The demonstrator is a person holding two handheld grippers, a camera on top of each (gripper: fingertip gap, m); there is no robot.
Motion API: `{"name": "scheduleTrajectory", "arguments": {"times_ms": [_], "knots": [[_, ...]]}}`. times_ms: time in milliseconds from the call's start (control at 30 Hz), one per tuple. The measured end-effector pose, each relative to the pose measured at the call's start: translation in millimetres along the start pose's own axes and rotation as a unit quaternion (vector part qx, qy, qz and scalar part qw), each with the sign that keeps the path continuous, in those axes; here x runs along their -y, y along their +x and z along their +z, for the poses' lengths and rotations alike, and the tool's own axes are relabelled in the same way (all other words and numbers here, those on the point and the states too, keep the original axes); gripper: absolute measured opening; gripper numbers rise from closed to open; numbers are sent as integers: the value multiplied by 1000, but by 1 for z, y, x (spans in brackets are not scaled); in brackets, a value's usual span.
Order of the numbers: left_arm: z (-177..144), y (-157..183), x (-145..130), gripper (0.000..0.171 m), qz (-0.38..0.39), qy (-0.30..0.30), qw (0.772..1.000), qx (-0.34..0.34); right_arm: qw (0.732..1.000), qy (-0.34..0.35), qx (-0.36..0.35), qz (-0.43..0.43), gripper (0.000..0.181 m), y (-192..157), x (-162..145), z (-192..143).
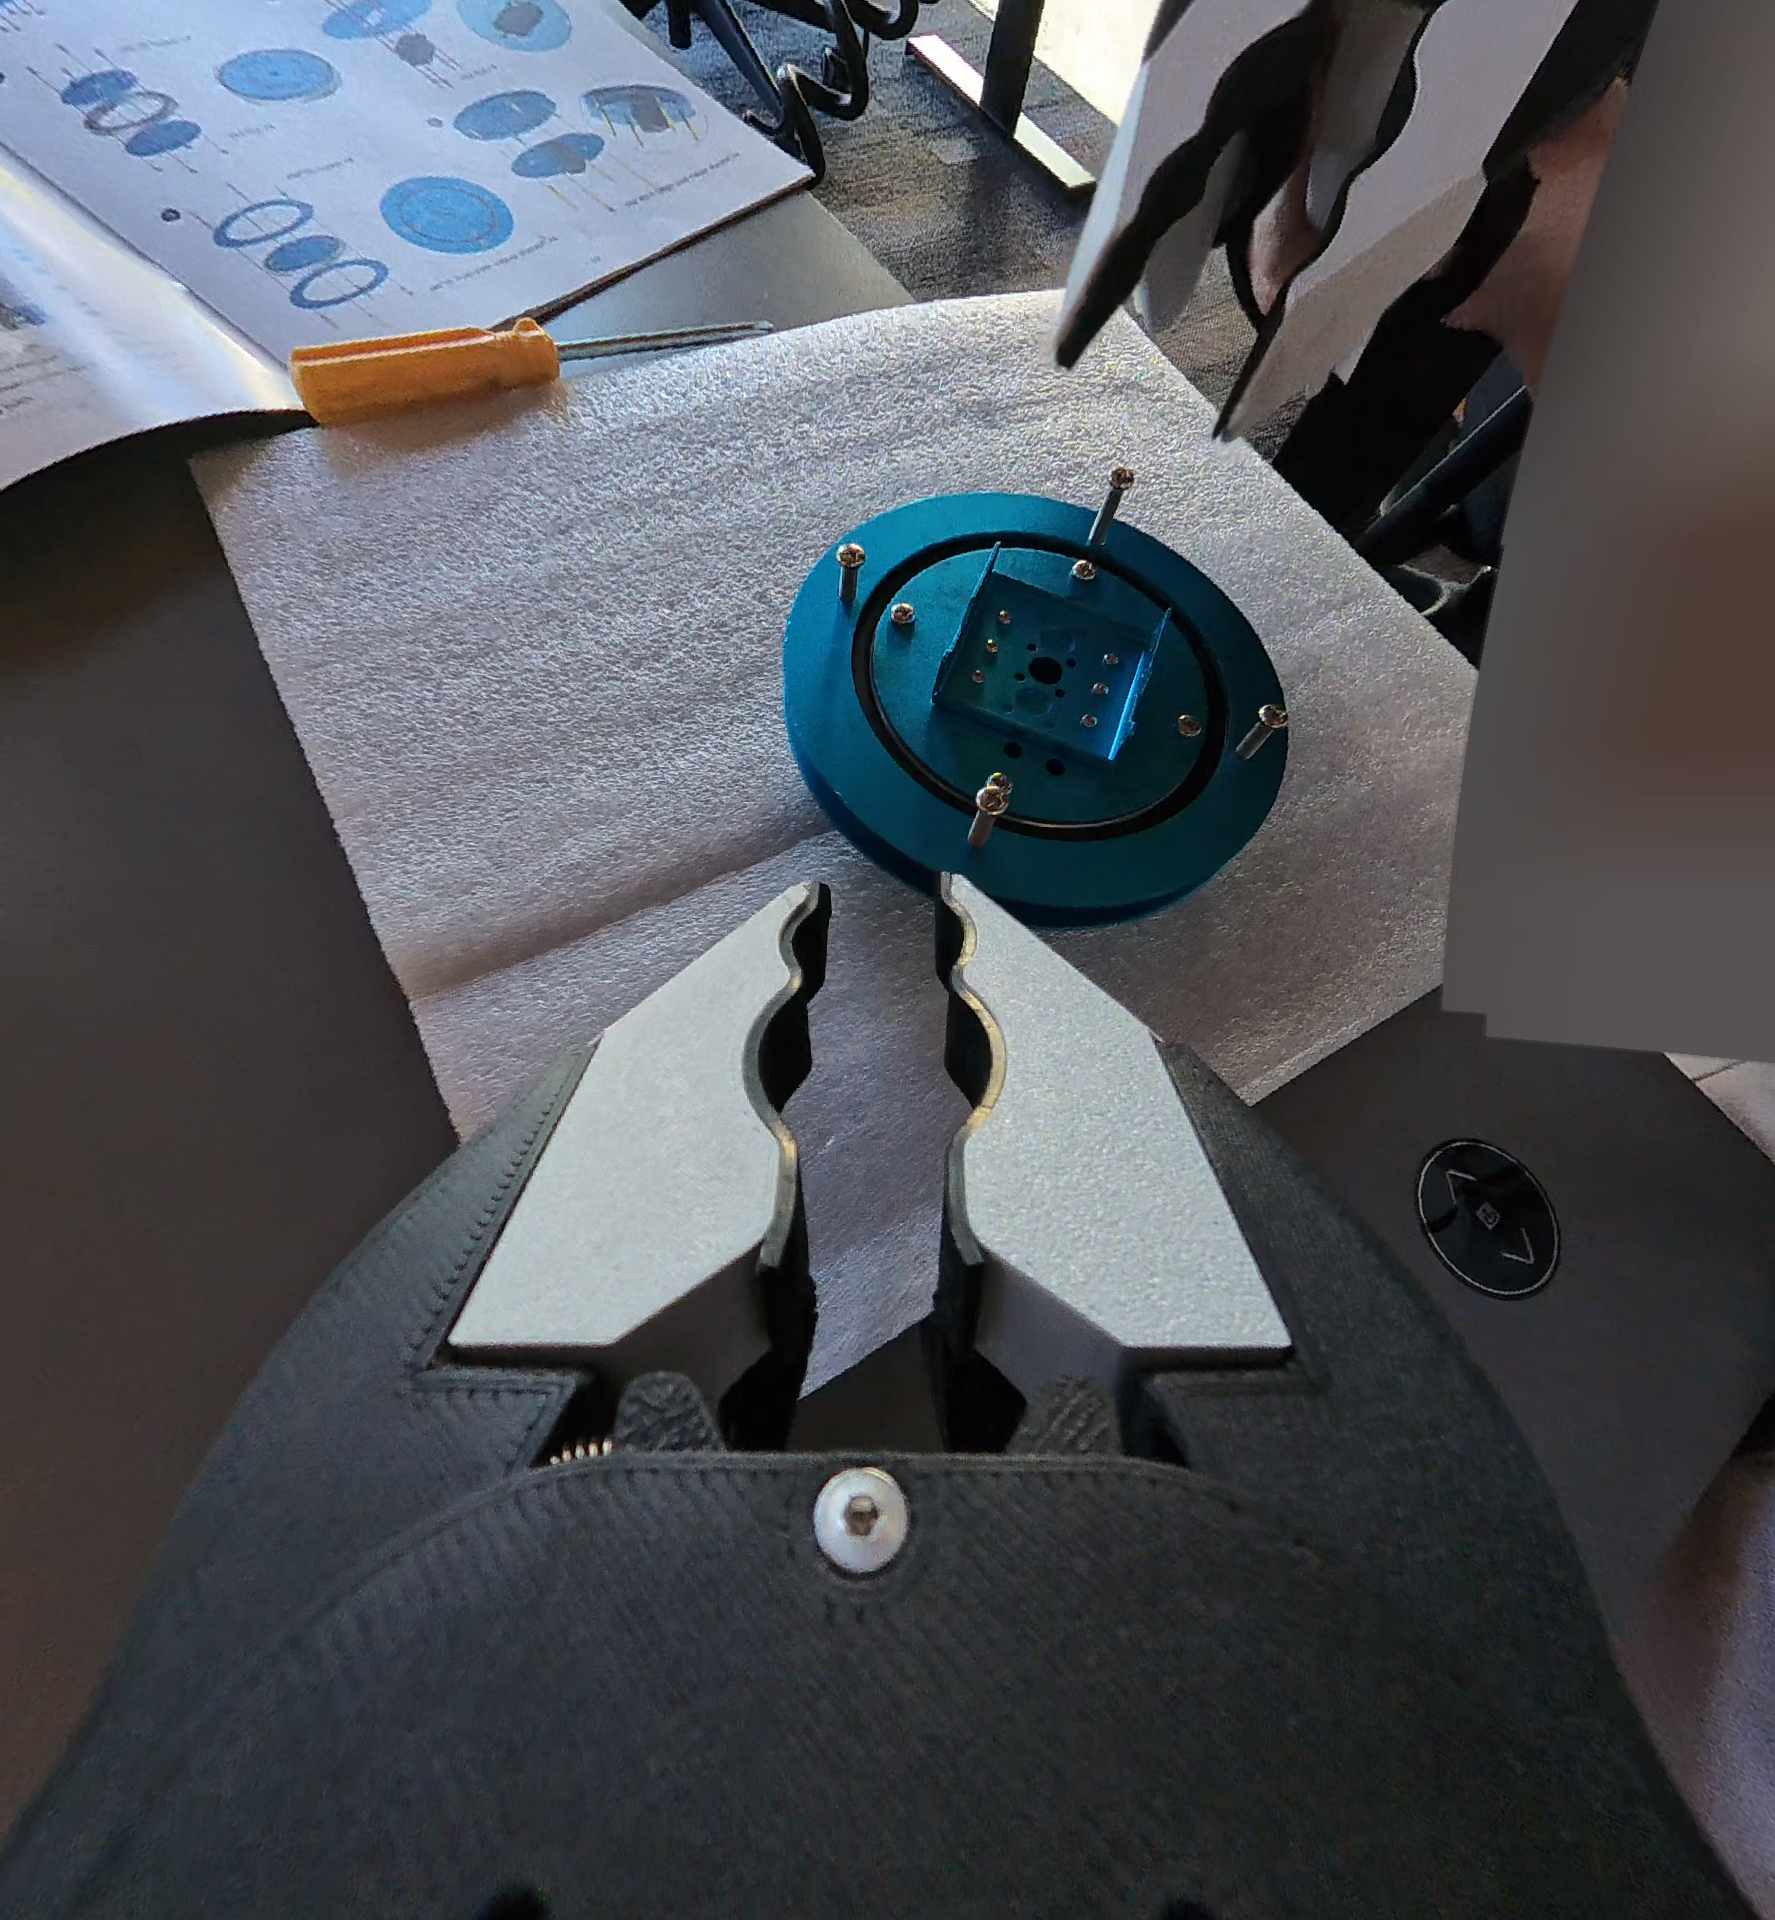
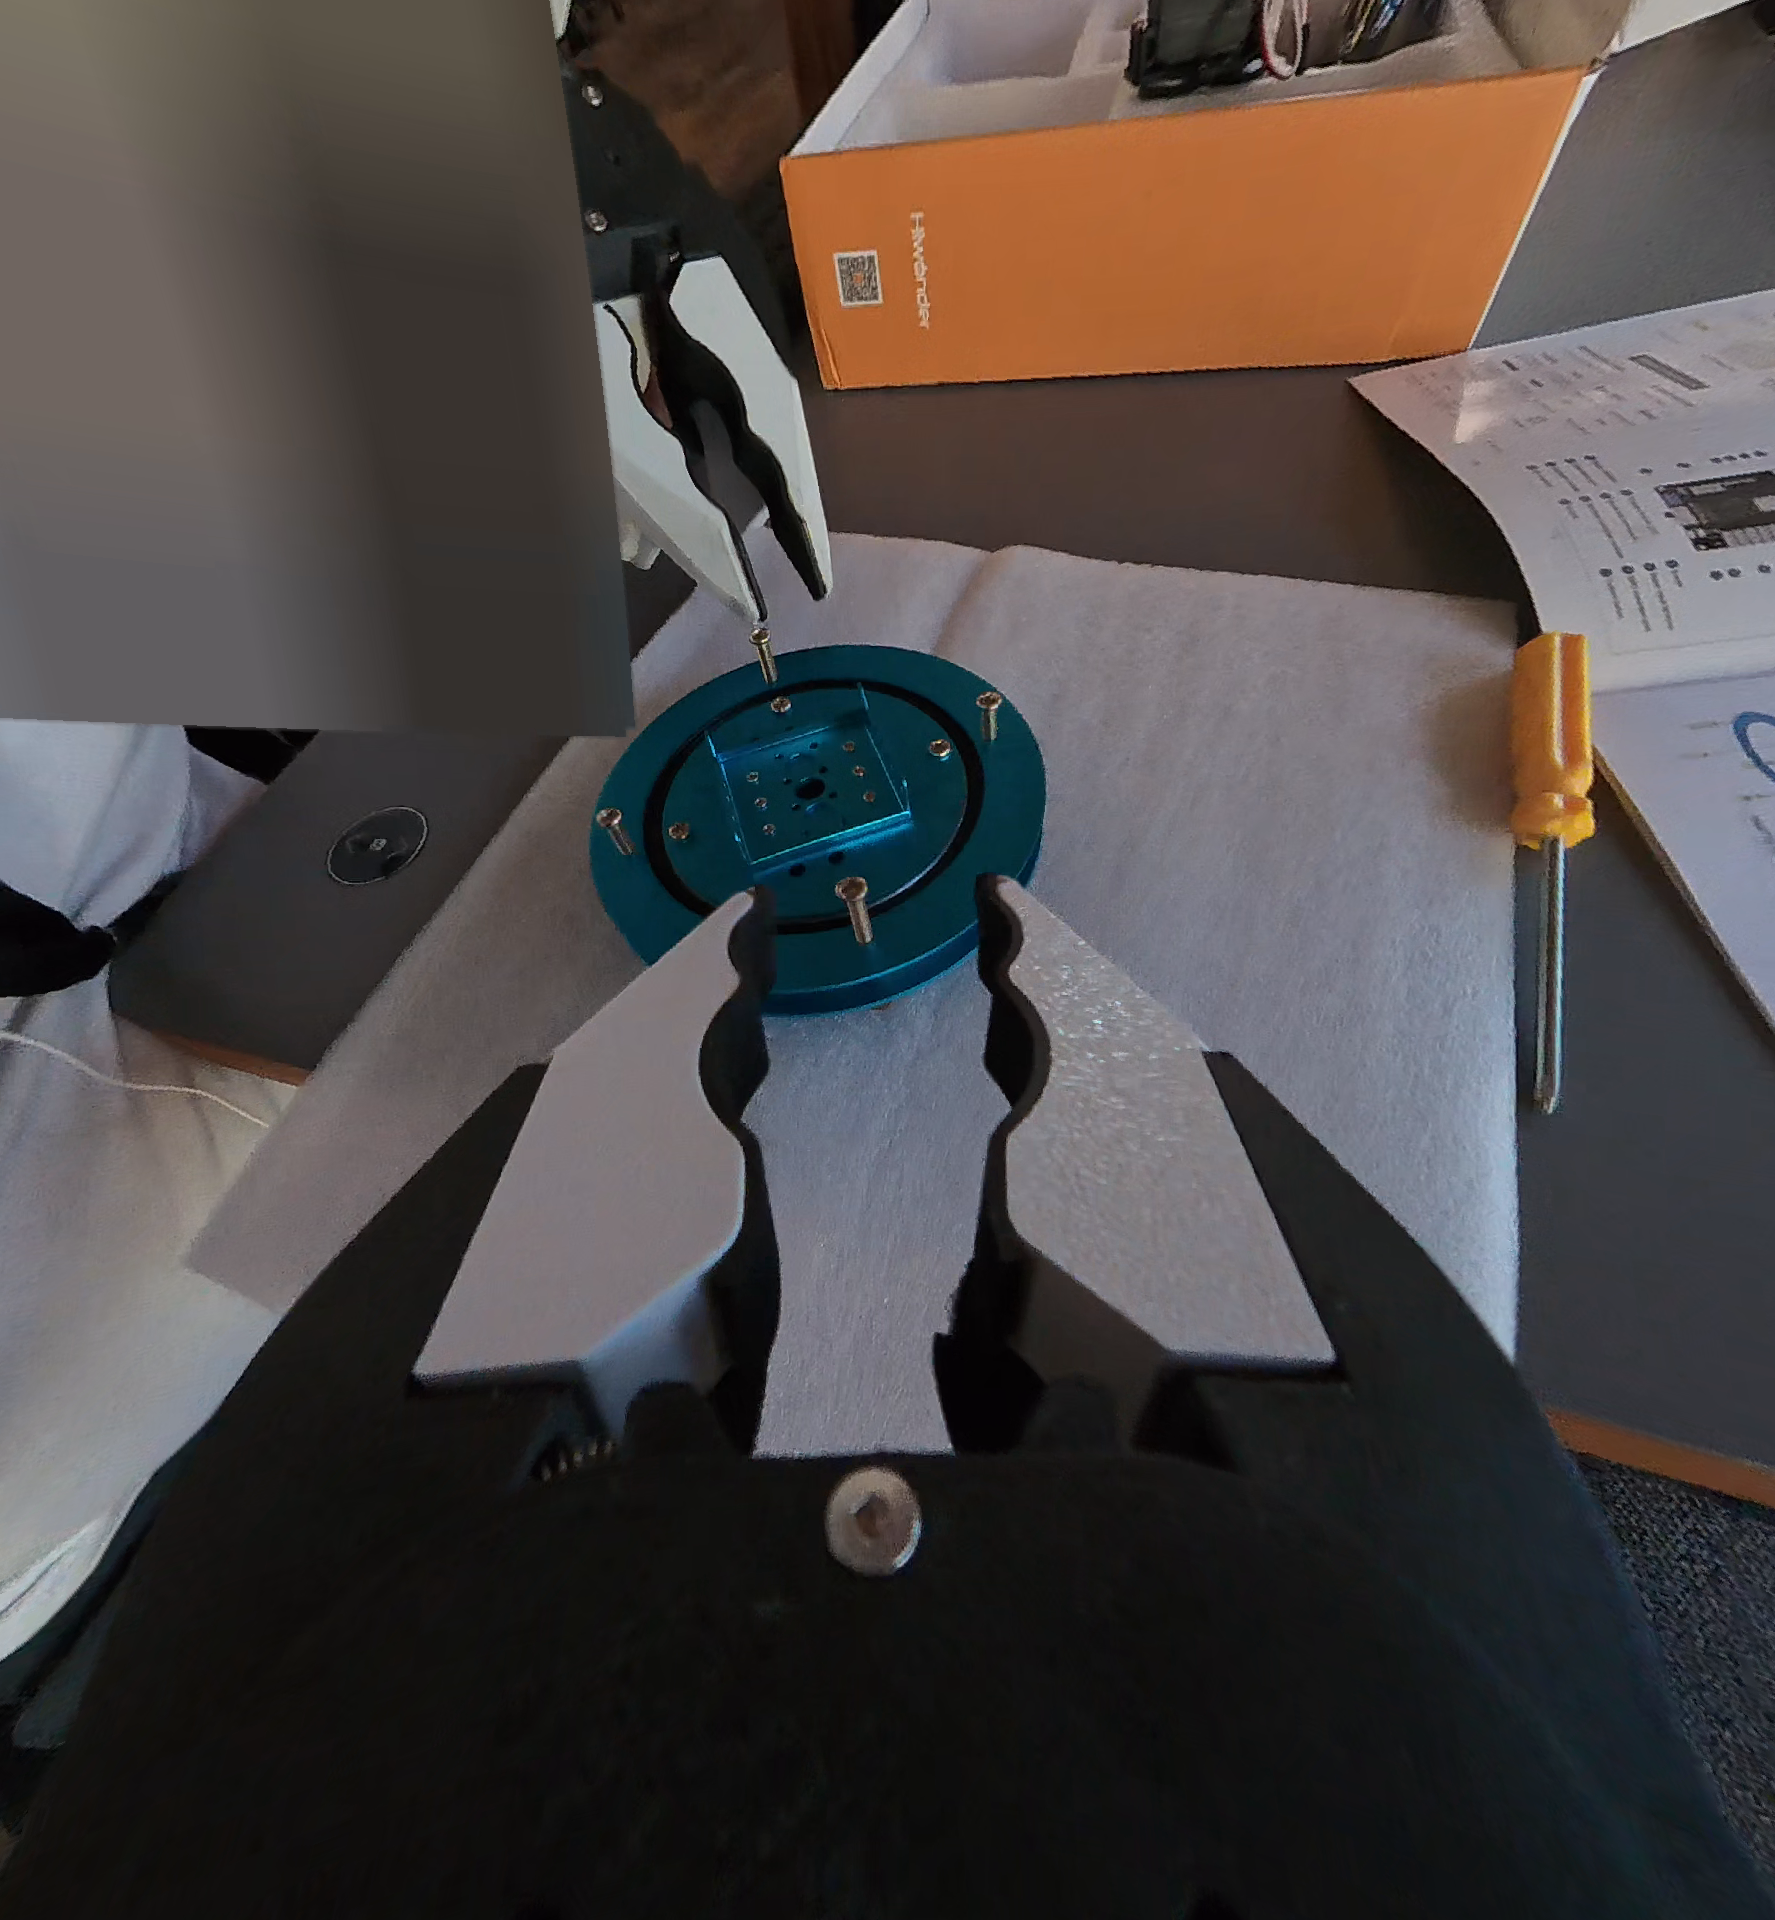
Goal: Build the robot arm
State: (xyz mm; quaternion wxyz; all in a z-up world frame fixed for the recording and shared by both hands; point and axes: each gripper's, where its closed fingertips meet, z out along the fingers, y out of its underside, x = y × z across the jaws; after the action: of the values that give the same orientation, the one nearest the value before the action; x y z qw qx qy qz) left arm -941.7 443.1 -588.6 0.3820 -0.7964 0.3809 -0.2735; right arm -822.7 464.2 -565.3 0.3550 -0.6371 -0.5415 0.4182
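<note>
We see our left tongs (image 1: 883,894) apart and empty, just beside the blue disc (image 1: 1034,707) on the white foam sheet (image 1: 571,582) over the worktop (image 2: 1174,468). Our right tongs (image 2: 867,894) are apart and empty at the disc's near edge. Right of the disc lies a yellow screwdriver (image 2: 1548,790).

I see a glossy blue metal disc (image 2: 1008,831) on rough white foam sheet (image 2: 1226,831), beside a yellow plastic-handled screwdriver (image 2: 1550,748) and matt table (image 2: 1122,457)
</note>
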Motion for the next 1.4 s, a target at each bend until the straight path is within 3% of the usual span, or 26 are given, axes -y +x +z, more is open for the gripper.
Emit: {"name": "scheduleTrajectory", "arguments": {"times_ms": [500, 567, 667, 733, 900, 1067, 1133, 1400], "knots": [[7, 12, 15, 23, 34, 1, 999, -10, 999, -12, 36, -16, 22, -7, -11, 21], [8, 16, 18, 27, 37, 6, 999, -21, 999, 0, 34, -14, 27, -8, -6, 21], [13, 26, 25, 37, 50, 9, 997, -51, 999, 8, 31, -27, 49, -15, 5, 23], [19, 27, 28, 40, 69, 0, 996, -56, 999, 4, 31, -43, 49, -21, 10, 29], [42, 32, 22, 56, 115, -40, 990, -69, 996, -51, 39, -63, 56, -17, 3, 48], [46, 35, 22, 44, 115, -40, 990, -73, 986, -127, 81, -73, 56, -19, -7, 58], [46, 35, 21, 44, 111, -37, 990, -73, 980, -150, 92, -90, 46, -18, -8, 59], [45, 41, 20, 48, 104, -29, 992, -61, 934, -245, 186, -183, 45, -16, -11, 54]]}}
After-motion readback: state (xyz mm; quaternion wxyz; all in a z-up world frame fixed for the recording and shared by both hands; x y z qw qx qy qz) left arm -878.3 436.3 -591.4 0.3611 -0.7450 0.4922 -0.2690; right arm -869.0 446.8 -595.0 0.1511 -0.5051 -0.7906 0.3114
